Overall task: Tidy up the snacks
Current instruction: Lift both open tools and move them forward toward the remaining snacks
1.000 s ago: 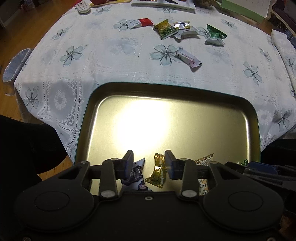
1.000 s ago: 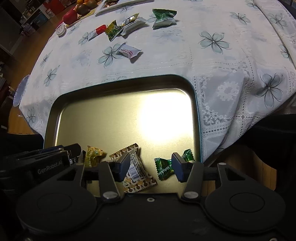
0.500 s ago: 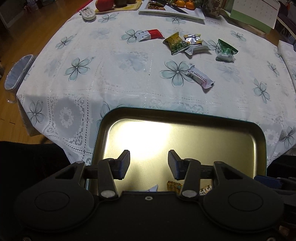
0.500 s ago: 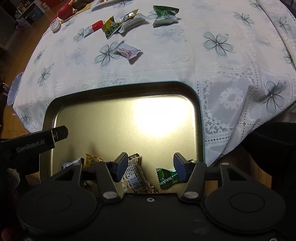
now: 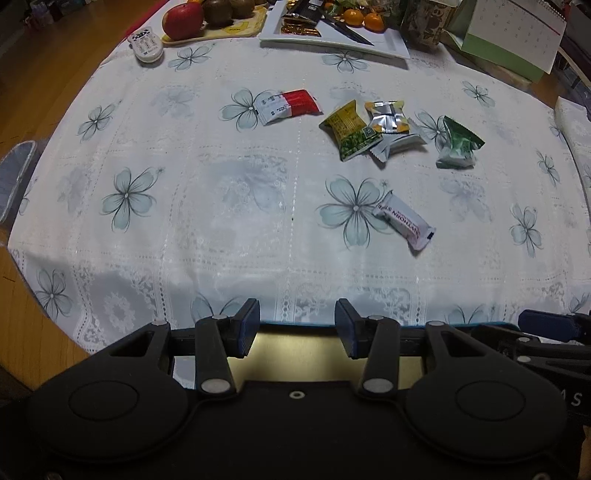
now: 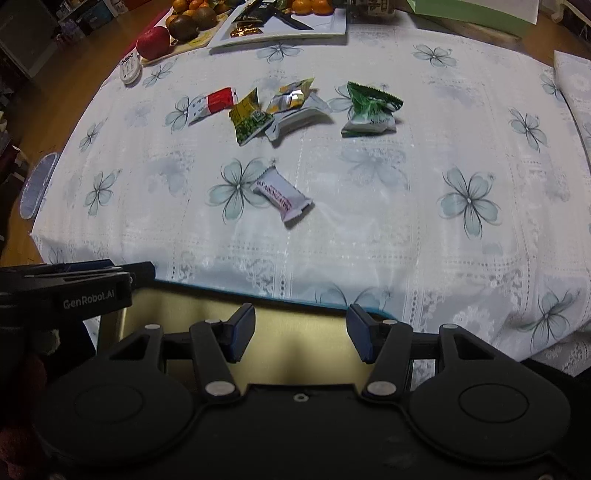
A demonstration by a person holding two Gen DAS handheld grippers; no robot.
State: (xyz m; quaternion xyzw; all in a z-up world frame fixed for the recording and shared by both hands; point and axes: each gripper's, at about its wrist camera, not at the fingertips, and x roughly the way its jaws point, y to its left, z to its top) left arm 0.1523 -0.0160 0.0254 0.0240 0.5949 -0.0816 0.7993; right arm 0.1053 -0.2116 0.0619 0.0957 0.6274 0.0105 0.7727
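Note:
A gold metal tray (image 5: 317, 343) lies at the table's near edge; only its far rim shows, and it also shows in the right wrist view (image 6: 295, 332). Several wrapped snacks lie on the flowered cloth: a white bar (image 5: 404, 221) nearest, a red-and-white packet (image 5: 288, 107), a yellow-green packet (image 5: 351, 129), a silver packet (image 5: 391, 122) and a green packet (image 5: 458, 144). The white bar (image 6: 284, 195) and green packet (image 6: 369, 109) show in the right view. My left gripper (image 5: 297, 325) and right gripper (image 6: 301, 328) are both open and empty above the tray's far rim.
At the table's far edge stand a white platter (image 5: 332, 33) with a knife and oranges, a board with an apple (image 5: 183, 20), a remote (image 5: 146, 46) and a calendar (image 5: 517, 40). The left gripper's body (image 6: 74, 291) sits left of the right one.
Both grippers have risen and tipped forward, from over the snacks in the tray to its far rim. Those snacks are now out of view. Both stay open.

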